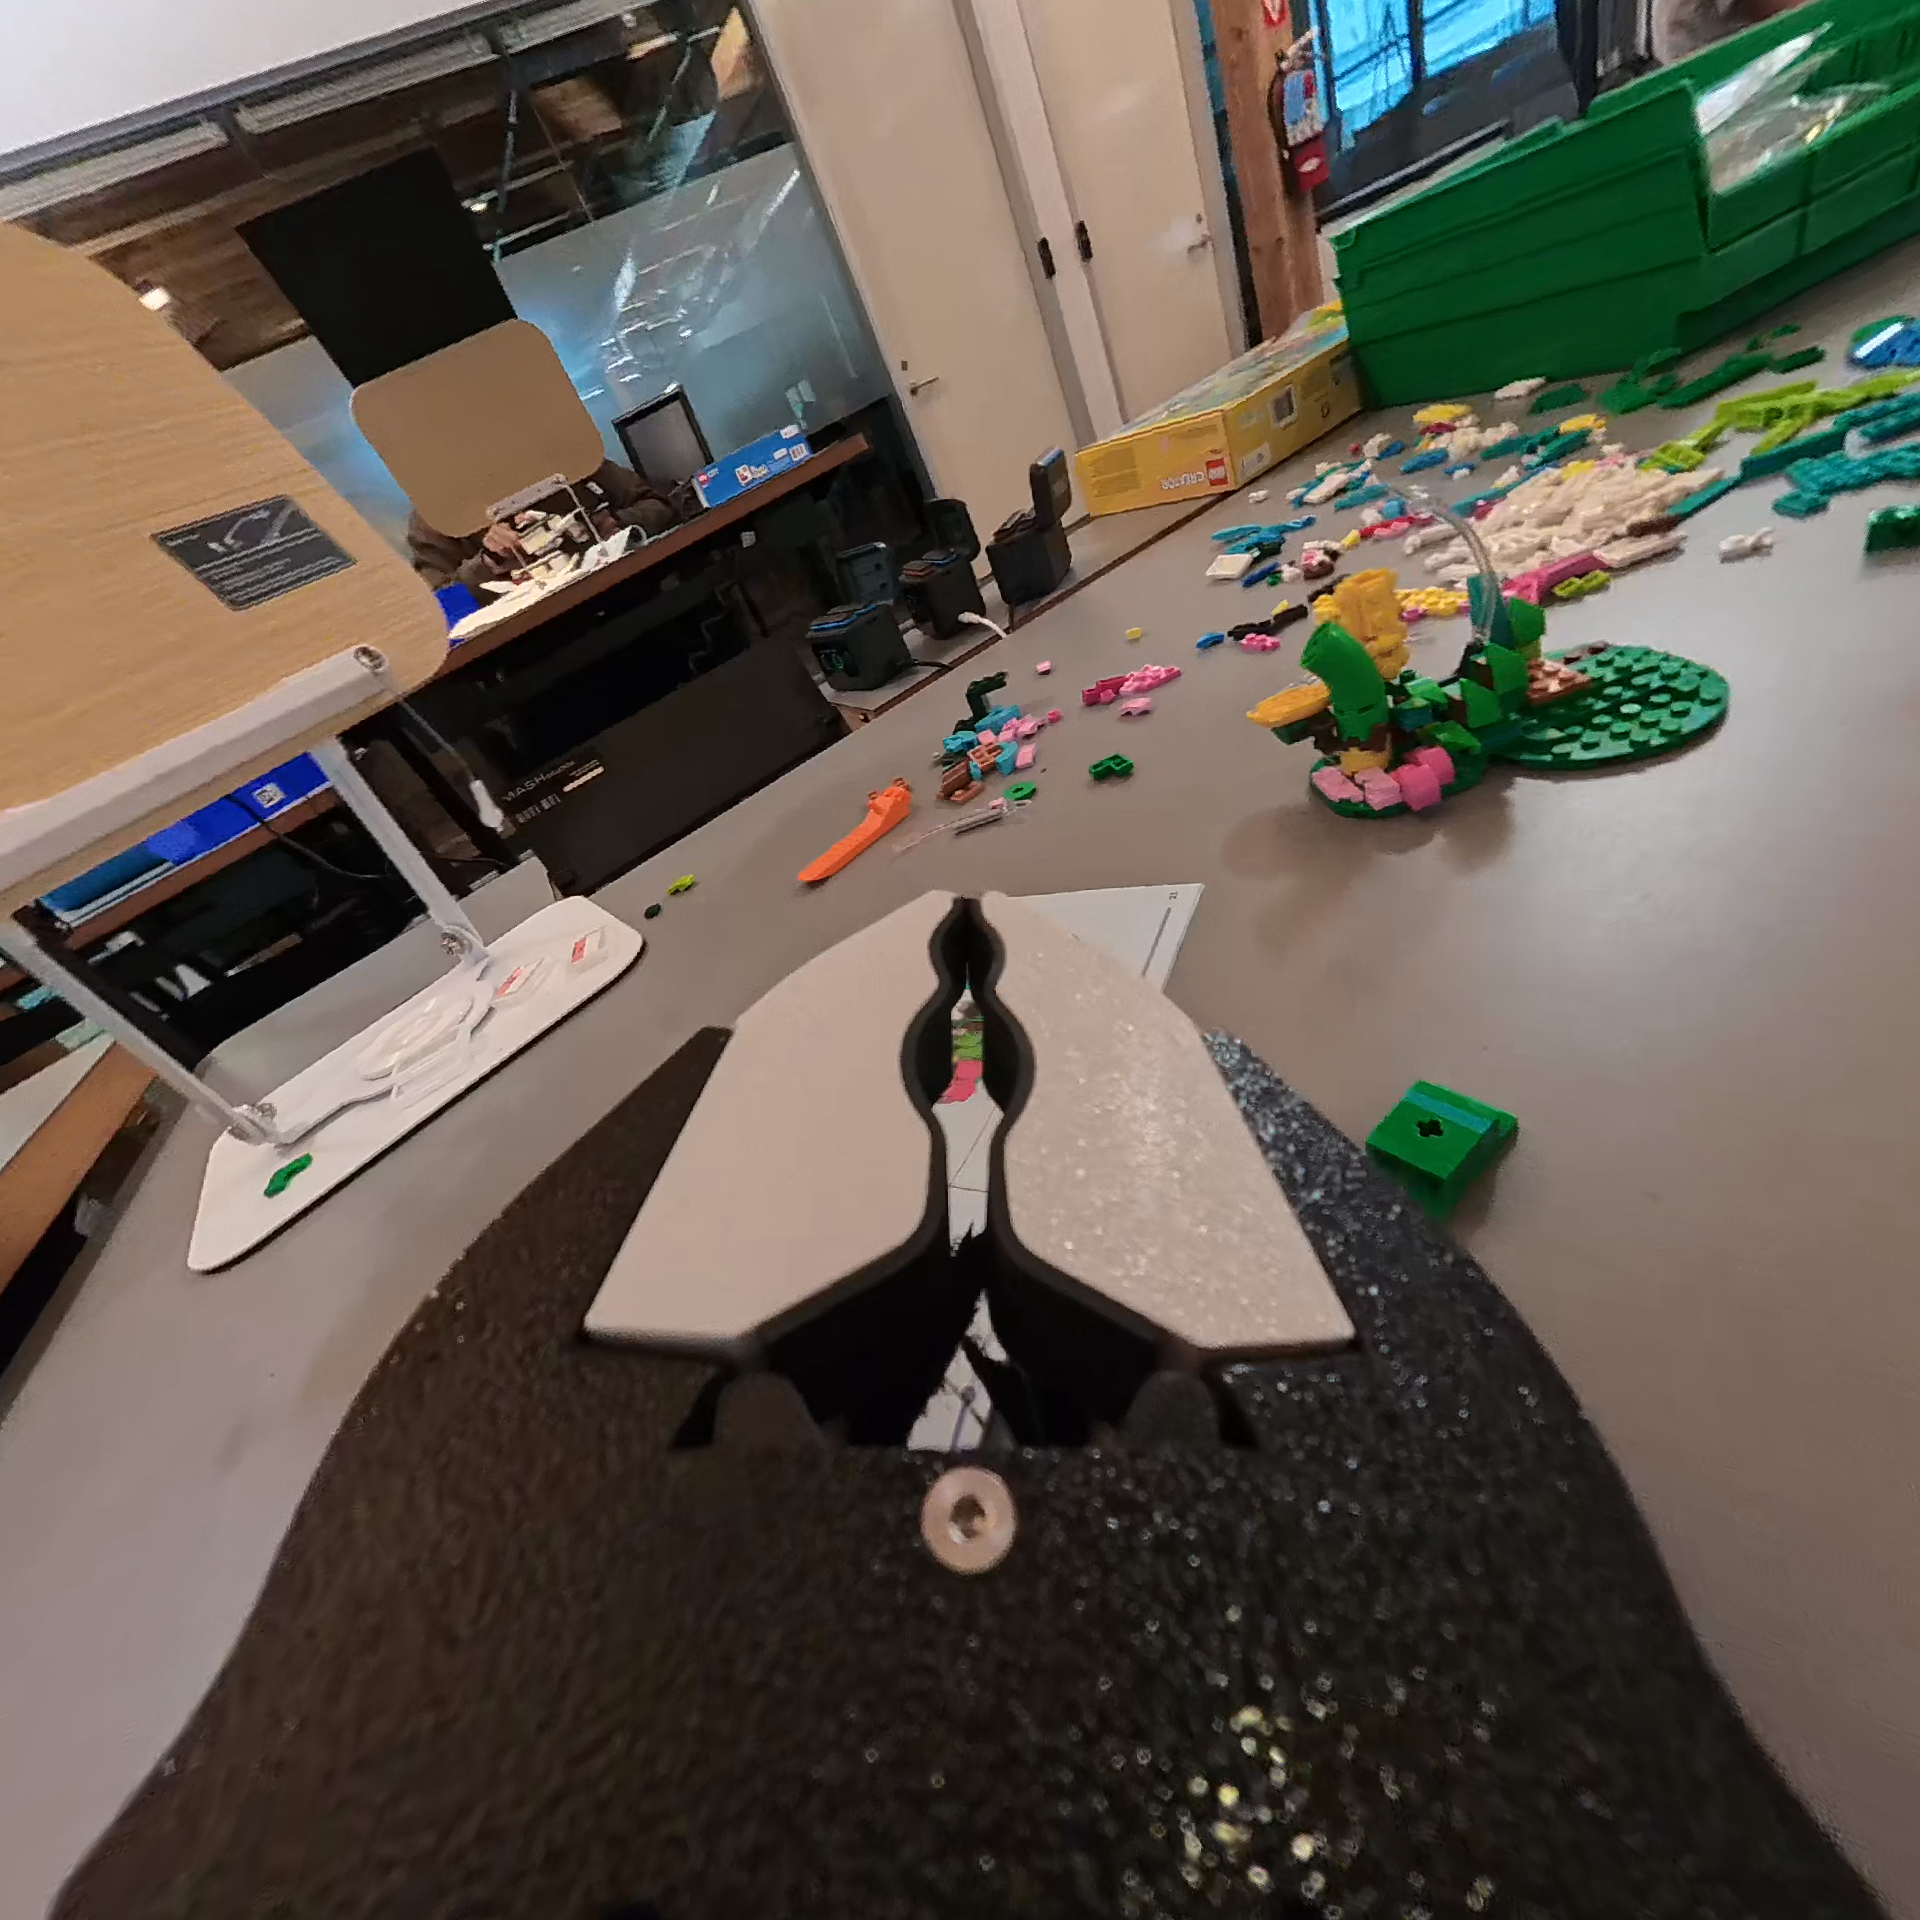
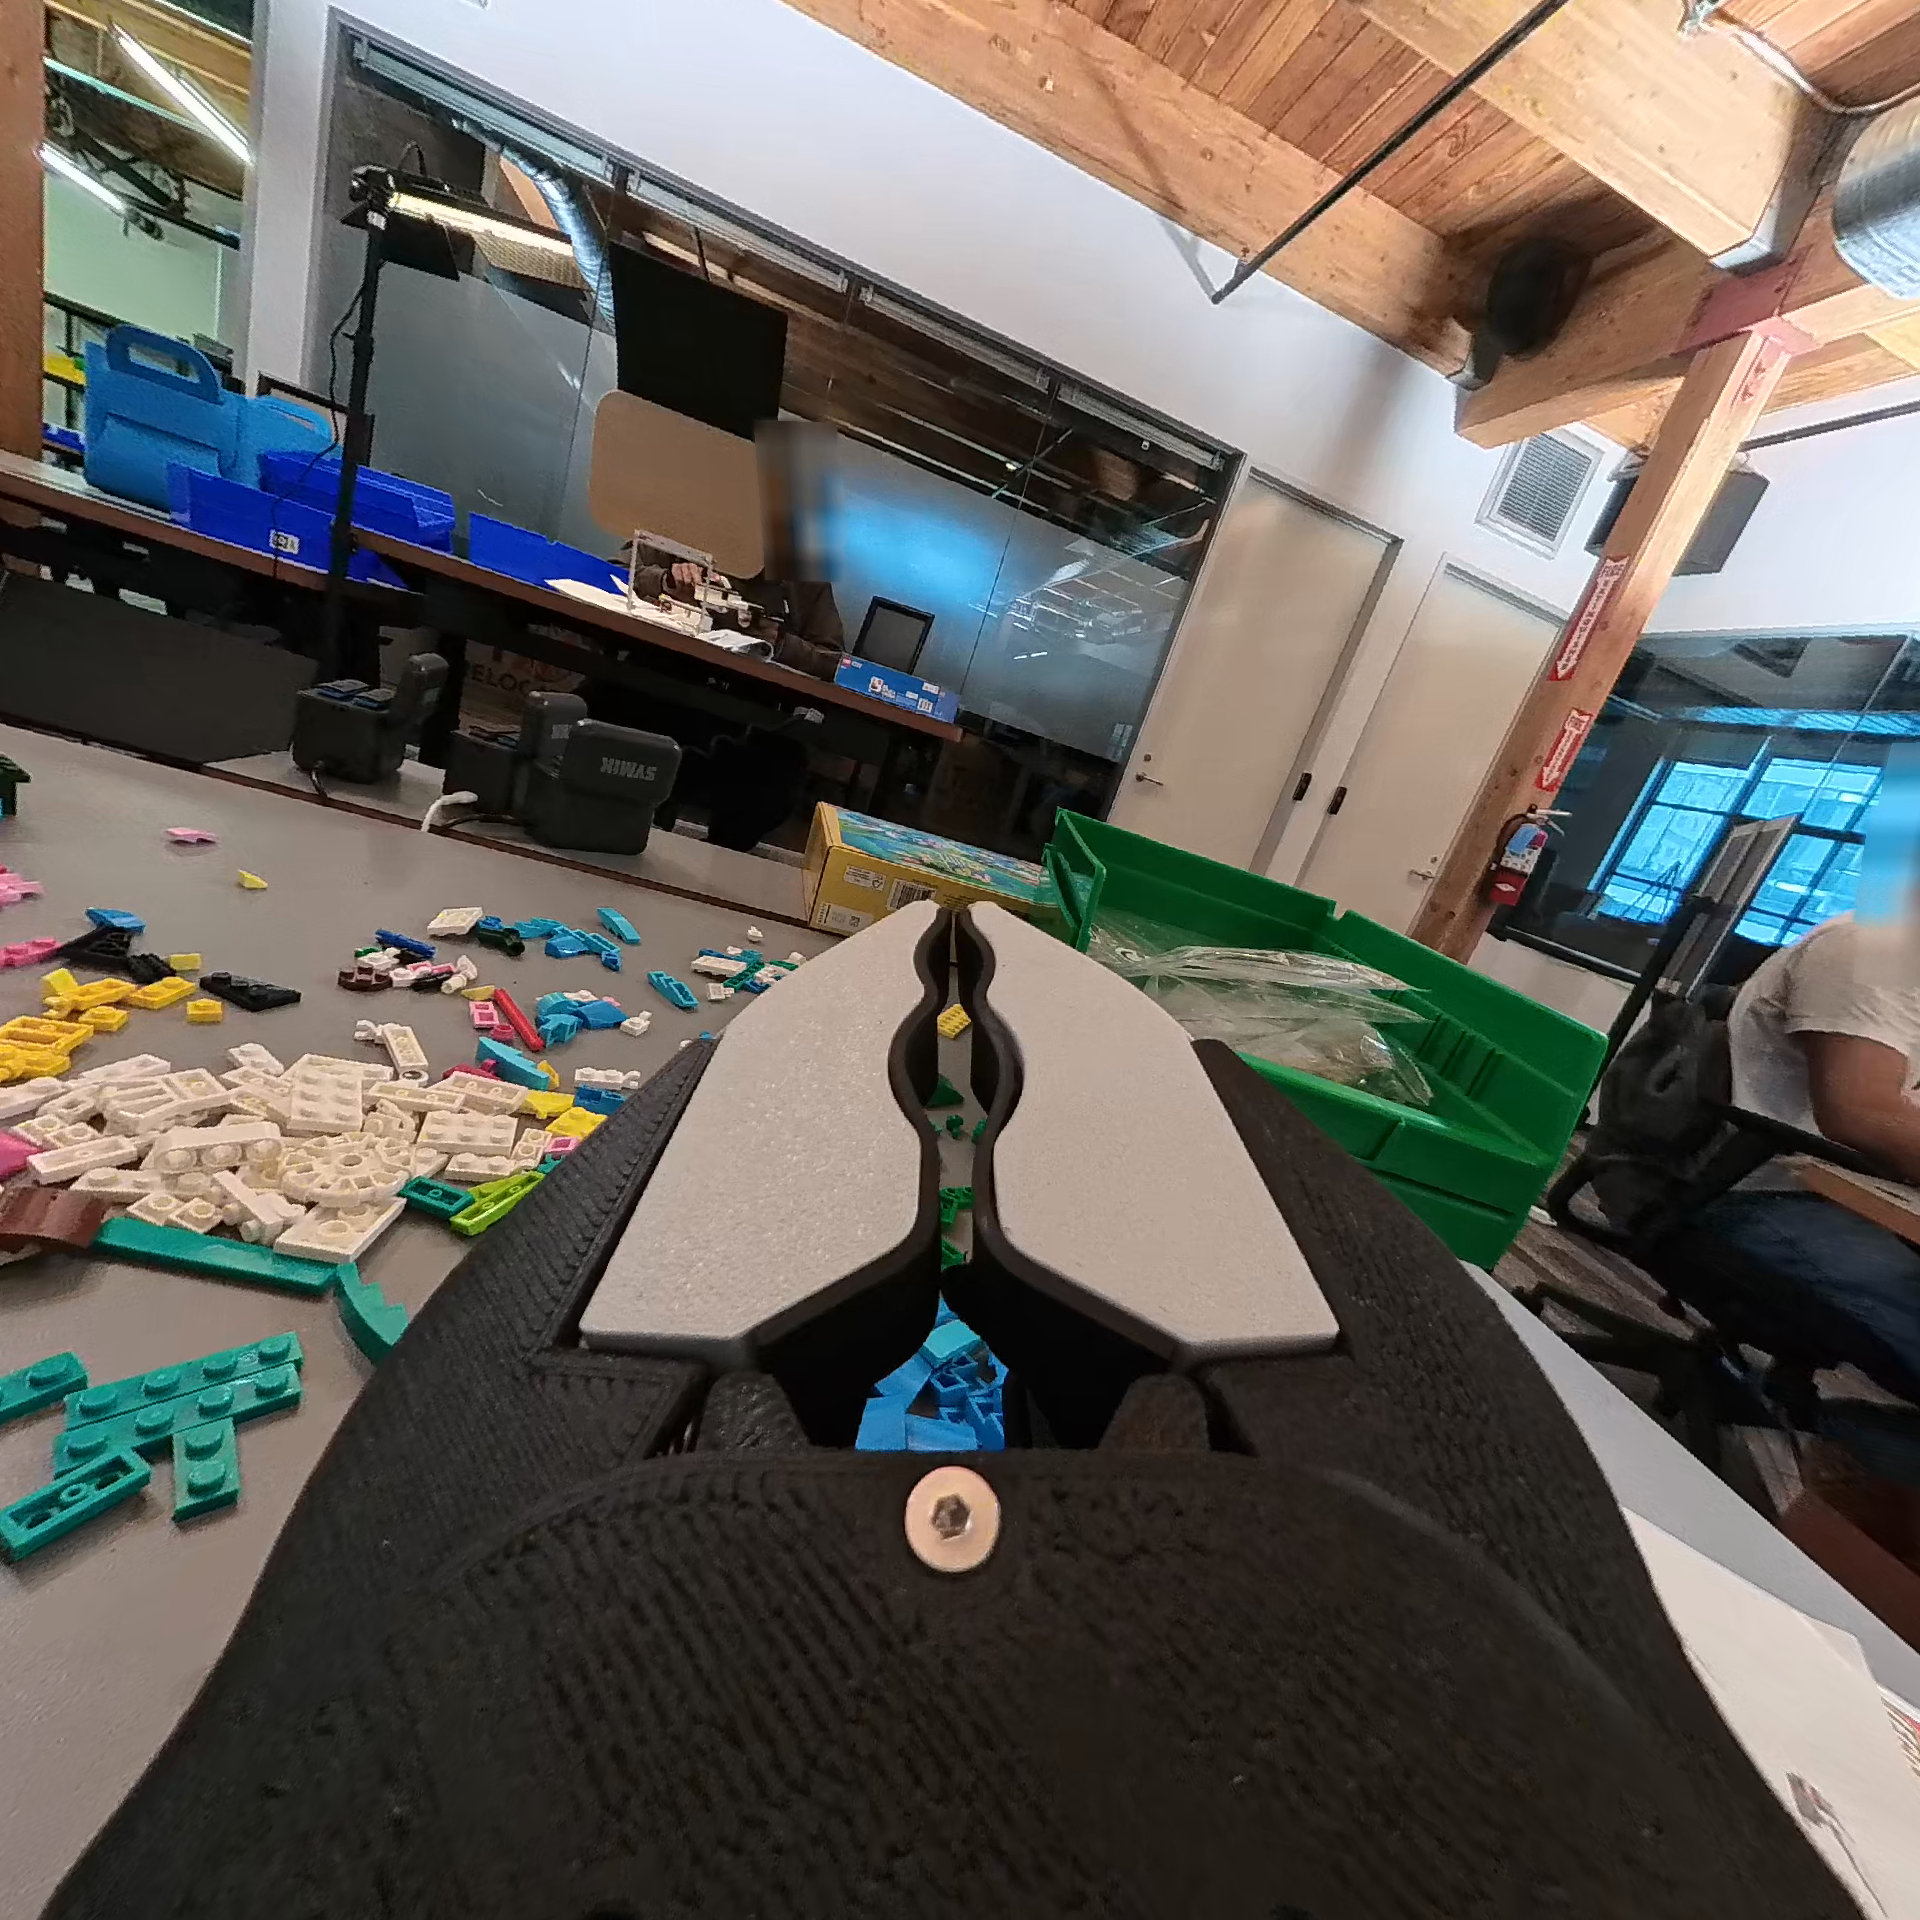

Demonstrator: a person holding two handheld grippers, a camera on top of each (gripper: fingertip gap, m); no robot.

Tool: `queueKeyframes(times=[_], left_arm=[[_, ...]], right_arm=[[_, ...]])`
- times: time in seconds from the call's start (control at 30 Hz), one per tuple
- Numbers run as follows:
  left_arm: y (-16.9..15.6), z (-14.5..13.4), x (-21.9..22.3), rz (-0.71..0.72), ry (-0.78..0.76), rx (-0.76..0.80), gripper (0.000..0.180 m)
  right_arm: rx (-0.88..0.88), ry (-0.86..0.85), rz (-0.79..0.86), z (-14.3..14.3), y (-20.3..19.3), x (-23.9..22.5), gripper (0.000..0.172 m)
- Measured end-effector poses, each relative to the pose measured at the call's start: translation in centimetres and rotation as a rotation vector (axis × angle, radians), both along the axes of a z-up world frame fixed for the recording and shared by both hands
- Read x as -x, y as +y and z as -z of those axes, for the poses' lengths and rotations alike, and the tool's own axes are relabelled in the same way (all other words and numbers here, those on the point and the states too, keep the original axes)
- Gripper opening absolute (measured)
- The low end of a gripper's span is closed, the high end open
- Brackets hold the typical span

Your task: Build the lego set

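From the left wrist view, the left gripper [image 1: 968, 906] is closed tight with nothing in it, over a white paper [image 1: 1127, 920] (a green block [image 1: 1439, 1141] sits close by). From the right wrist view, the right gripper [image 2: 952, 912] is closed and bare too, near white bricks [image 2: 312, 1132] and a green bin [image 2: 1455, 1049].

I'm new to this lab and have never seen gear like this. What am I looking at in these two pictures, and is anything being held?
Each picture comes from a camera mounted on a hand-held two-finger tool, looking forward along its fingers. A person carries one in each hand; there is no robot arm.

The left tool hovers over a grey table, above a white paper sheet, with a green square brick beside it and a half-built green, yellow and pink brick flower model farther off.

The right tool hangs over scattered white plastic bricks, facing green plastic bins.

Both tools have their grey fingers closed together, holding nothing.
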State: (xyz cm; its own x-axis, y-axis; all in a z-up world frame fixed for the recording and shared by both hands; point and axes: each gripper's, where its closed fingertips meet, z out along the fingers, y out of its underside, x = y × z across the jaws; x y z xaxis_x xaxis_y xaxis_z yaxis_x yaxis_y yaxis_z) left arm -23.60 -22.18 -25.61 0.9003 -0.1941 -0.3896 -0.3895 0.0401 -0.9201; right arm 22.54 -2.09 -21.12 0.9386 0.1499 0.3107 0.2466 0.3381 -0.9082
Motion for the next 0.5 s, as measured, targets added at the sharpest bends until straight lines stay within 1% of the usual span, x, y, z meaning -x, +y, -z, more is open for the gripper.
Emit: queueKeyframes(times=[0.13,0.37,0.5], left_arm=[[-0.2,0.2,-1.2,0.06,0.045,-0.003,0.0],[-0.4,0.2,-2.1,0.046,0.195,-0.046,0.0],[-0.4,0.7,-2.6,0.054,0.255,-0.033,0.0]], right_arm=[[0.001,-0.005,-0.005,0.0,0.0,0.2,0.0],[0.003,-0.01,-0.001,0.1,0.0,0.2,0.0],[0.003,-0.014,-0.001,0.1,0.1,0.3,0.0]])
